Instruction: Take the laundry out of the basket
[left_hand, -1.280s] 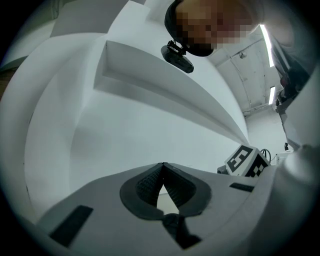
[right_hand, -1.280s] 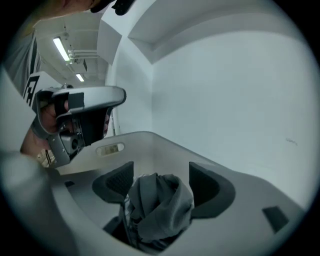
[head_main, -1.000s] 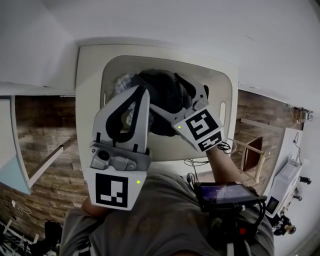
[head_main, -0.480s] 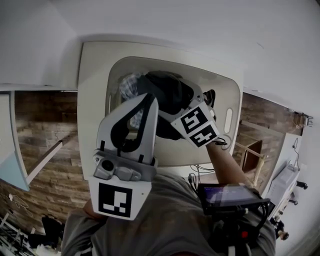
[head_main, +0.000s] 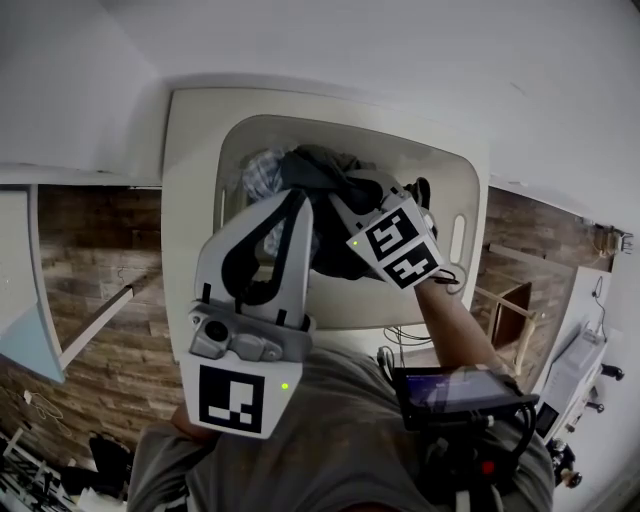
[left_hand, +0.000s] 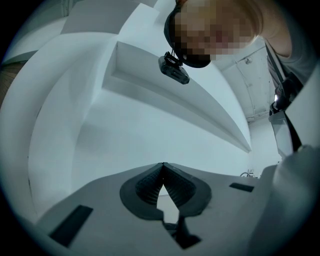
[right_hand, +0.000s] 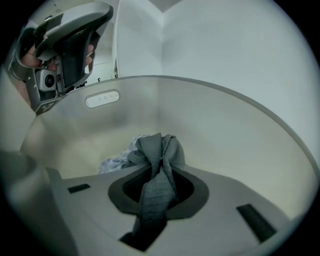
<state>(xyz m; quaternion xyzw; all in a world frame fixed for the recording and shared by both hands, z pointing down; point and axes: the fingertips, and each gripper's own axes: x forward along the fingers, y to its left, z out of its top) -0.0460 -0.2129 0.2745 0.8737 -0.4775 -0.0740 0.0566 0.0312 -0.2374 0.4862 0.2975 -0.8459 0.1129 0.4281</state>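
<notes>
closed and empty, the left gripper (head_main: 292, 200) half hides pale laundry (head_main: 262, 175) in the white plastic basket (head_main: 470, 190), where the right gripper (right_hand: 161, 150) has just been closing on a dark grey garment (right_hand: 159, 167).

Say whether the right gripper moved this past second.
Yes: right gripper sank deeper into the laundry basket; its jaws just closed on a grey garment.

The basket (head_main: 185, 180) is open above; the left gripper (head_main: 296, 197) overhangs its left side.

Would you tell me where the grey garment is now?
In the right gripper view, the grey garment sits clamped between the right gripper's jaws, inside the white basket.
</notes>
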